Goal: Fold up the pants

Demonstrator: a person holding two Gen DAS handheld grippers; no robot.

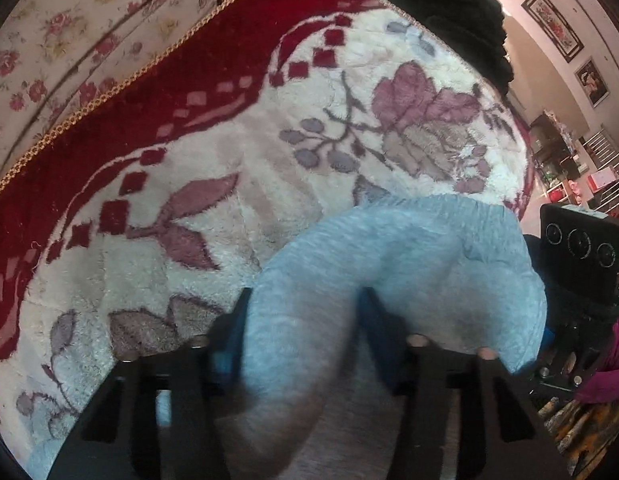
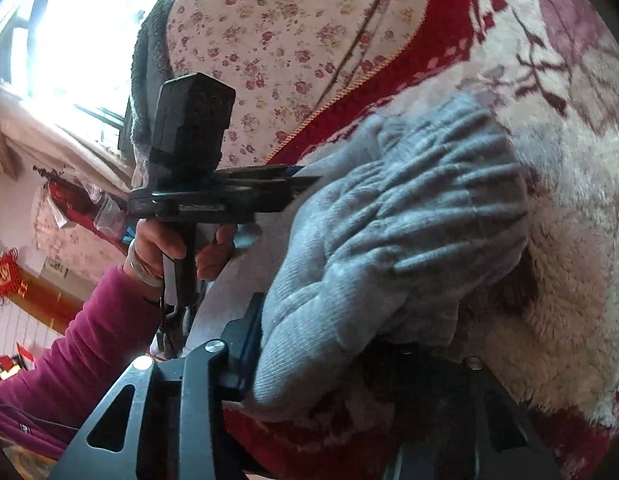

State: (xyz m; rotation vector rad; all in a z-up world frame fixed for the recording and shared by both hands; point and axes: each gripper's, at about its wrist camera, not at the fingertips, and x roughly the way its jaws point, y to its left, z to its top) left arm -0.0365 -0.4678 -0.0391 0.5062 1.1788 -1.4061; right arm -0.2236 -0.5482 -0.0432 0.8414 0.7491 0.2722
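Gripping a bunched fold of grey knit pants (image 1: pixel 389 264), the left gripper (image 1: pixel 305 320) has its two blue-padded fingers (image 1: pixel 229 344) pressed against either side of the cloth, the jaws narrowed onto it. The pants rise in a rounded hump just ahead of those fingers and lie on a plush cream blanket (image 1: pixel 237 152) with mauve flowers and a deep red border. That border runs to a gold braided edge (image 1: pixel 109 92), beyond which a rose-printed floral cover (image 1: pixel 49 32) slopes away. To the left of the hump the blanket is bare all the way to the red border, giving open room; to the right, the blanket's edge falls off close by, and the right gripper's black body (image 1: pixel 581 248) stands just beside the cloth there. In the right wrist view, the right gripper (image 2: pixel 309 344) is likewise narrowed onto the pants (image 2: pixel 409 216), here a ribbed, gathered band whose wrinkles fan out from the jaws; one blue-lined finger (image 2: pixel 249 344) shows on the left of the cloth, the other is hidden under it. A hand (image 2: pixel 165 248) in a magenta sleeve (image 2: pixel 77 344) holds the left gripper's handle, its tips buried in the cloth's far edge. A dark fleece garment (image 1: pixel 461 20) sits at the blanket's far edge.
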